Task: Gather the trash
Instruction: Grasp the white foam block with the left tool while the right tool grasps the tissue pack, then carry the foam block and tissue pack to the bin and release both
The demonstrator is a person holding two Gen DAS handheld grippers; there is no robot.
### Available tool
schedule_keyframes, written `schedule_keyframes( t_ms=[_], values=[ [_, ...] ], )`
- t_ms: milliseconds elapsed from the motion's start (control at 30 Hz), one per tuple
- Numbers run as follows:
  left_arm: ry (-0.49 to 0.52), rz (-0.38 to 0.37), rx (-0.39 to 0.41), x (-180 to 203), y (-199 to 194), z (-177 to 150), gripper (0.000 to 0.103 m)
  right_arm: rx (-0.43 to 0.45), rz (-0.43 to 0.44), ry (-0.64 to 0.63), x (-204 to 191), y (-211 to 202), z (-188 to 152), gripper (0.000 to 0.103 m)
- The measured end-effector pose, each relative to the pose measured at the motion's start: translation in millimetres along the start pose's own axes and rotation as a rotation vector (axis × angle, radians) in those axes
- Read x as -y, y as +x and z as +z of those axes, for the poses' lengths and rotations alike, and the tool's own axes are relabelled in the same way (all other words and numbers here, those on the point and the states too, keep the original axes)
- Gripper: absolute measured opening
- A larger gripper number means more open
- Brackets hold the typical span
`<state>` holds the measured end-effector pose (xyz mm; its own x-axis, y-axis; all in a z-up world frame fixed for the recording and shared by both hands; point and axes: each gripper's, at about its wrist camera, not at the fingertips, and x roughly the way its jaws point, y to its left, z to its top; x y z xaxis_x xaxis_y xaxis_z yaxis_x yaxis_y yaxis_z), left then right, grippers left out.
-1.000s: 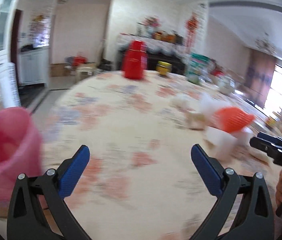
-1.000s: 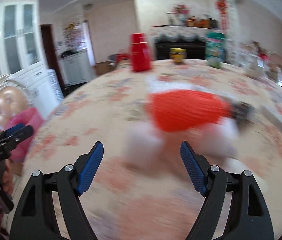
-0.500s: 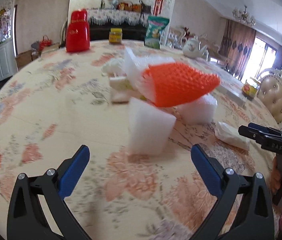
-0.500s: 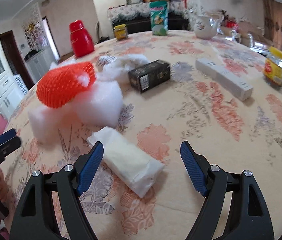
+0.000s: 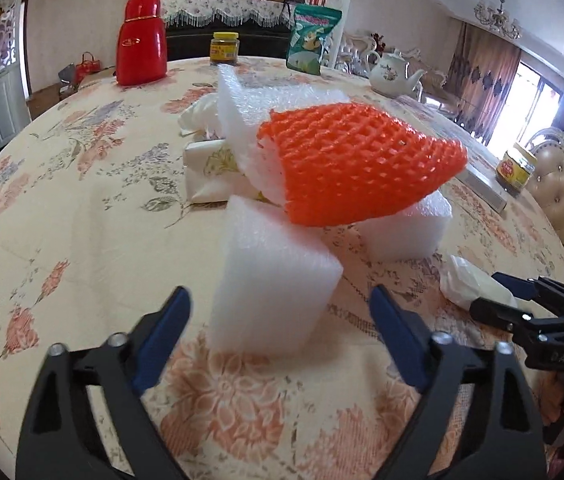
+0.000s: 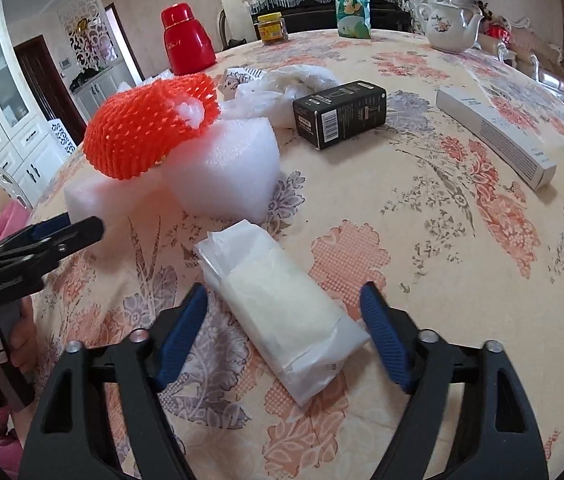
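My left tongs (image 5: 280,330) are spread wide, low over the flowered surface (image 5: 82,216), with a white foam block (image 5: 272,280) sitting just ahead between the tips, nothing gripped. My right tongs (image 6: 284,330) are spread too, straddling the near end of a white plastic-wrapped packet (image 6: 282,308) that lies flat on the surface. Beyond that, an orange foam net (image 6: 150,124) rests on top of the foam blocks, with a black box (image 6: 340,114) and a long white box (image 6: 494,132) further out, and a red thermos (image 5: 141,40) at the far edge.

Net sleeve (image 6: 150,124) on 2 foam blocks (image 6: 226,168), plastic packet (image 6: 282,312) before them on tabletop (image 6: 442,240), box (image 6: 340,114) right of blocks, thermos (image 6: 186,40) behind
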<state>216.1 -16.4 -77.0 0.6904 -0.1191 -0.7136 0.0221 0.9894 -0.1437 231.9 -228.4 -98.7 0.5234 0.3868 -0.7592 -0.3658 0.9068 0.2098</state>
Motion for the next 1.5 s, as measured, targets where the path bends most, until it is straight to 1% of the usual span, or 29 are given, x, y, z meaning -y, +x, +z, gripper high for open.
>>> schedule_keyframes(
  t_ms=[33, 67, 100, 133, 167, 233, 267, 400, 567, 733, 800, 900, 967, 1033, 1067, 1167, 1200, 1400, 1500],
  values=[
    [0.010, -0.004, -0.013, 2, 3, 1, 0.068, 0.001, -0.001, 0.005, 1, 0, -1, 0.063],
    [0.019, -0.003, -0.024, 3, 5, 1, 0.063, 0.003, 0.001, 0.007, 1, -1, -1, 0.056],
    [0.021, -0.001, -0.027, 3, 5, 1, 0.054, 0.007, 0.002, 0.004, 1, -3, -1, 0.055],
    [0.018, -0.003, -0.023, 3, 5, 1, 0.053, 0.012, -0.005, -0.002, -1, -4, -2, 0.055],
    [0.014, -0.009, -0.020, 2, 4, 0, 0.052, 0.015, -0.016, -0.012, -3, -4, -2, 0.054],
    [0.006, -0.020, -0.021, -1, 1, -2, 0.051, 0.019, -0.028, -0.030, -7, -5, -2, 0.043],
    [0.003, -0.025, -0.017, -1, 0, -3, 0.050, 0.023, -0.029, -0.036, -8, -5, -1, 0.040],
    [0.001, -0.018, 0.030, -4, -15, -10, 0.050, 0.033, -0.066, -0.052, -12, -7, -2, 0.035],
    [-0.034, -0.019, 0.083, -13, -30, -14, 0.050, 0.041, -0.097, -0.058, -13, -8, -1, 0.032],
    [-0.087, -0.060, 0.127, -25, -40, -17, 0.049, 0.057, -0.099, -0.046, -11, -11, -1, 0.031],
    [-0.104, -0.076, 0.138, -29, -42, -17, 0.049, 0.068, -0.115, -0.032, -9, -13, 0, 0.031],
    [-0.119, -0.093, 0.160, -36, -48, -18, 0.049, 0.057, -0.133, -0.020, -7, -10, 1, 0.030],
    [-0.118, -0.092, 0.173, -39, -53, -20, 0.049, 0.053, -0.149, -0.026, -8, -9, 2, 0.030],
    [-0.125, -0.086, 0.193, -46, -62, -25, 0.049, 0.080, -0.168, -0.028, -12, -12, 2, 0.030],
    [-0.122, -0.079, 0.199, -49, -66, -27, 0.049, 0.106, -0.174, -0.025, -16, -17, 0, 0.030],
    [-0.110, -0.053, 0.233, -62, -84, -36, 0.049, 0.184, -0.133, -0.015, -45, -34, -7, 0.030],
    [-0.103, -0.032, 0.251, -67, -93, -41, 0.049, 0.200, -0.122, -0.021, -56, -37, -9, 0.030],
    [-0.095, 0.043, 0.315, -94, -127, -60, 0.049, 0.238, -0.044, -0.070, -122, -39, -17, 0.030],
    [-0.091, 0.085, 0.338, -106, -143, -70, 0.049, 0.245, 0.011, -0.083, -152, -37, -20, 0.030]
  ],
)
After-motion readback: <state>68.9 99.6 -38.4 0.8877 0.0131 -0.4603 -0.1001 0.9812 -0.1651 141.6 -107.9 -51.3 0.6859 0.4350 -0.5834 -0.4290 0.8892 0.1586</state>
